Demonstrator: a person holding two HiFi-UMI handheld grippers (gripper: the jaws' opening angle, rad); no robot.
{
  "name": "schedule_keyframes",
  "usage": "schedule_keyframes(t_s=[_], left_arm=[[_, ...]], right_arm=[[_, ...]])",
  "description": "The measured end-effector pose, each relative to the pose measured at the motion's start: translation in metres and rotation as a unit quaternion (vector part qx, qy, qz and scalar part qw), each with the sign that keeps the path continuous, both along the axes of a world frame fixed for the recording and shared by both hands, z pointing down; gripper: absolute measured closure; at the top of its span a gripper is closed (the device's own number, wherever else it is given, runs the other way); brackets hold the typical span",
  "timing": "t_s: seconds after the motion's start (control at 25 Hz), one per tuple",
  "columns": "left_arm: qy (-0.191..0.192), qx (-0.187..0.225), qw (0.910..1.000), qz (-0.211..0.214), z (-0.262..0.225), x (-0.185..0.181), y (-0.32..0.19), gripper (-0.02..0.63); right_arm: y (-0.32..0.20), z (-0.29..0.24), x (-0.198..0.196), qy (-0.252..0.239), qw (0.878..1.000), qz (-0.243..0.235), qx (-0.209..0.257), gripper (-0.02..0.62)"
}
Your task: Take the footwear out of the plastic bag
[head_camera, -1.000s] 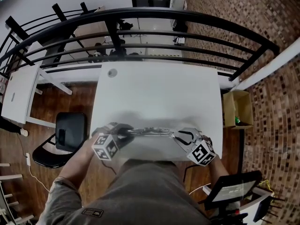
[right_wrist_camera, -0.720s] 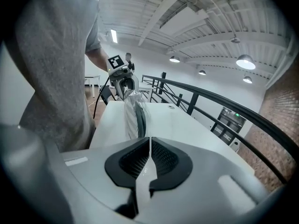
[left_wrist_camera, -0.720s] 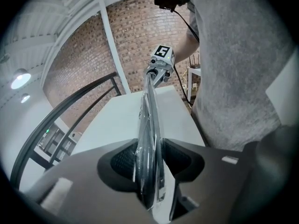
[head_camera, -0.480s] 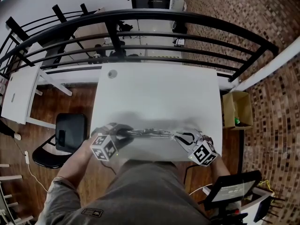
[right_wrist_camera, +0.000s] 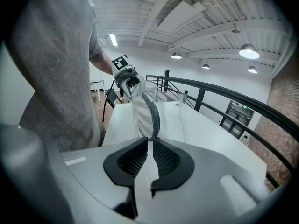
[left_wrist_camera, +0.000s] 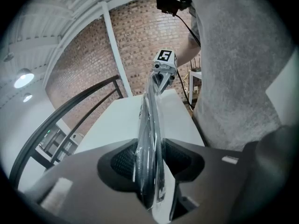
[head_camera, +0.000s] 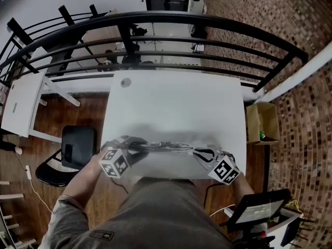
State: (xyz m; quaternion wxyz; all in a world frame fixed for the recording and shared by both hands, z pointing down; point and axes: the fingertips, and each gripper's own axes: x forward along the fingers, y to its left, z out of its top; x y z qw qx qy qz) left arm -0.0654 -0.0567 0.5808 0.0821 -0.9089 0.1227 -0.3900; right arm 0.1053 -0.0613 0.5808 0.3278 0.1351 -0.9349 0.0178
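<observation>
**A:** Two grippers on one bag. What differs from a second ago?

**B:** Very little in place. The plastic bag [head_camera: 166, 146] is stretched between them at the near edge of the white table [head_camera: 176, 102], just as before. The dark footwear [left_wrist_camera: 145, 171] is inside it.

**A:** The left gripper [head_camera: 136, 145]?

**B:** Unchanged. Its jaws stand partly apart, clamped on the bag's end. The footwear's dark sole sits inside the film between the pads.

**A:** And the right gripper [head_camera: 199, 152]?

**B:** That is the change. Its jaws have just been closing and are now nearly together. They pinch only a thin clear flap of the bag, and the footwear's dark edge lies just beyond the pads.

**A:** Is the footwear out?

**B:** No, it is wholly within the plastic. Whether the bag touches the tabletop, I cannot tell.
</observation>
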Motion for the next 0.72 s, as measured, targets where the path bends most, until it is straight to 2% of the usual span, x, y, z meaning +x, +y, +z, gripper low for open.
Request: schedule_keyframes(t_s=[0.2, 0.32, 0.48, 0.72], left_arm=[[-0.001, 0.004, 1.0, 0.009, -0.003, -0.001, 0.001, 0.439], [-0.003, 0.007, 0.9999, 0.014, -0.004, -0.002, 0.001, 0.439], [0.003, 0.01, 0.9997, 0.023, -0.007, -0.001, 0.003, 0.439], [0.003, 0.018, 0.9991, 0.039, -0.01, 0.002, 0.004, 0.439]], right_arm=[[-0.003, -0.006, -0.003, -0.003, 1.0, 0.001, 0.011, 0.534], [-0.001, -0.009, -0.005, -0.004, 1.0, -0.007, 0.009, 0.495], [0.006, -0.01, -0.015, -0.009, 1.0, -0.023, 0.006, 0.482], [0.007, -0.013, -0.023, -0.016, 0.999, -0.034, 0.01, 0.426]])
